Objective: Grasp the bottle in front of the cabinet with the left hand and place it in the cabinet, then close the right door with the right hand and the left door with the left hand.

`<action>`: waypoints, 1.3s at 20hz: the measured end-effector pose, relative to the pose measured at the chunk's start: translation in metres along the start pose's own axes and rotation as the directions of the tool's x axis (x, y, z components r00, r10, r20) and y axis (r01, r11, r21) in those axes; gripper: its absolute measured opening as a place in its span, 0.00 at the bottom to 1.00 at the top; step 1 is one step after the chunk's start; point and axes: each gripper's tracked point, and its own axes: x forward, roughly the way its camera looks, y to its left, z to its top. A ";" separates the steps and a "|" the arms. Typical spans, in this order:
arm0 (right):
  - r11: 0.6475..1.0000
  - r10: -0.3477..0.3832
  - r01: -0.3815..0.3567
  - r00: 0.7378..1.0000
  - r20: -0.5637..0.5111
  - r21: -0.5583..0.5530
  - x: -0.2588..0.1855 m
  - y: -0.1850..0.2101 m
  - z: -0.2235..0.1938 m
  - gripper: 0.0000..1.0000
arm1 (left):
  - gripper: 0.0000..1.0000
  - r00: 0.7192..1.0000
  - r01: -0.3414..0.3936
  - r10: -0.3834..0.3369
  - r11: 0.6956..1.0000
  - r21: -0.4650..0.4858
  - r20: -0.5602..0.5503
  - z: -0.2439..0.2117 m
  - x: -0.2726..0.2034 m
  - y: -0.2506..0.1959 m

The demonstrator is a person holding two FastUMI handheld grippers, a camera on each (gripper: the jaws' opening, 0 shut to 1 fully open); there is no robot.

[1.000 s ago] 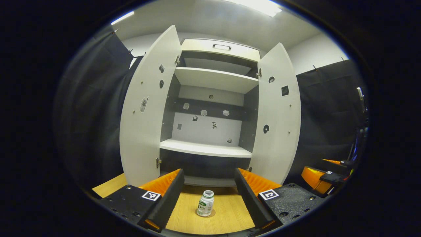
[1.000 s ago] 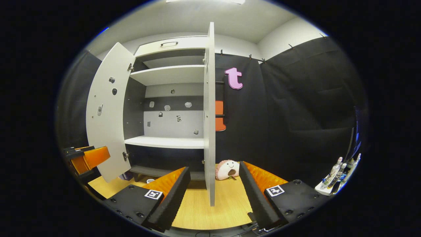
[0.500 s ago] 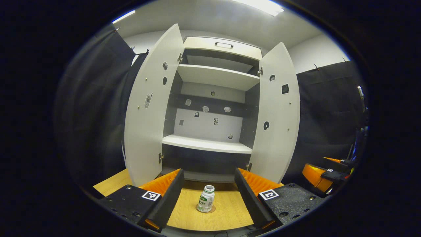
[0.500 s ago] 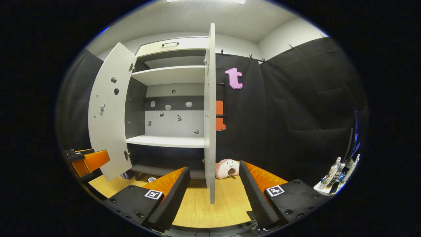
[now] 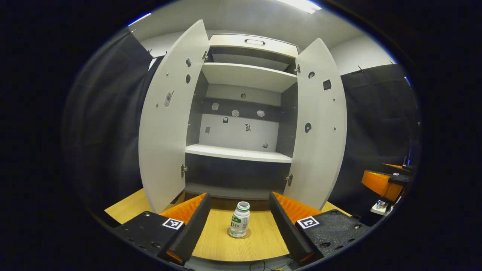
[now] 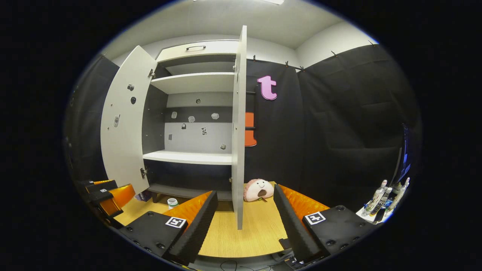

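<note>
Bottle [image 6: 173, 203] shows half hidden behind right claw [image 6: 244, 226] finger.

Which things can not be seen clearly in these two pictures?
- Bottle, right gripper view: lower part hidden behind the right gripper's finger.
- Bottle label, left gripper view: too small to read.
- Stickers on the cabinet's back wall: too small to identify.

both tongs, left [image 5: 238, 222] and right [image 6: 244, 222], gape wide, level, holding nothing.
</note>
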 end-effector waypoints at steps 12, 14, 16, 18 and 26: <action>0.999 -0.034 0.034 0.999 -0.034 0.003 -0.005 -0.019 -0.009 0.90 | 0.94 0.988 0.044 -0.034 0.997 0.059 -0.153 -0.090 0.065 -0.001; 0.999 -0.039 0.039 0.998 -0.046 0.006 -0.004 -0.022 -0.013 0.90 | 0.94 0.982 0.037 -0.022 0.996 0.078 -0.185 -0.107 0.079 0.003; 0.999 -0.041 0.041 0.997 -0.062 0.002 -0.004 -0.024 -0.018 0.90 | 0.94 0.974 0.035 -0.017 0.997 0.076 -0.227 -0.126 0.091 0.006; 0.999 -0.052 0.051 0.996 -0.071 -0.016 -0.005 -0.030 -0.023 0.90 | 0.94 0.964 0.027 -0.012 0.998 0.053 -0.265 -0.143 0.101 0.011; 0.995 -0.099 0.098 0.988 -0.120 -0.010 -0.003 -0.046 -0.038 0.98 | 0.94 0.937 0.021 -0.015 1.000 0.014 -0.348 -0.184 0.133 0.016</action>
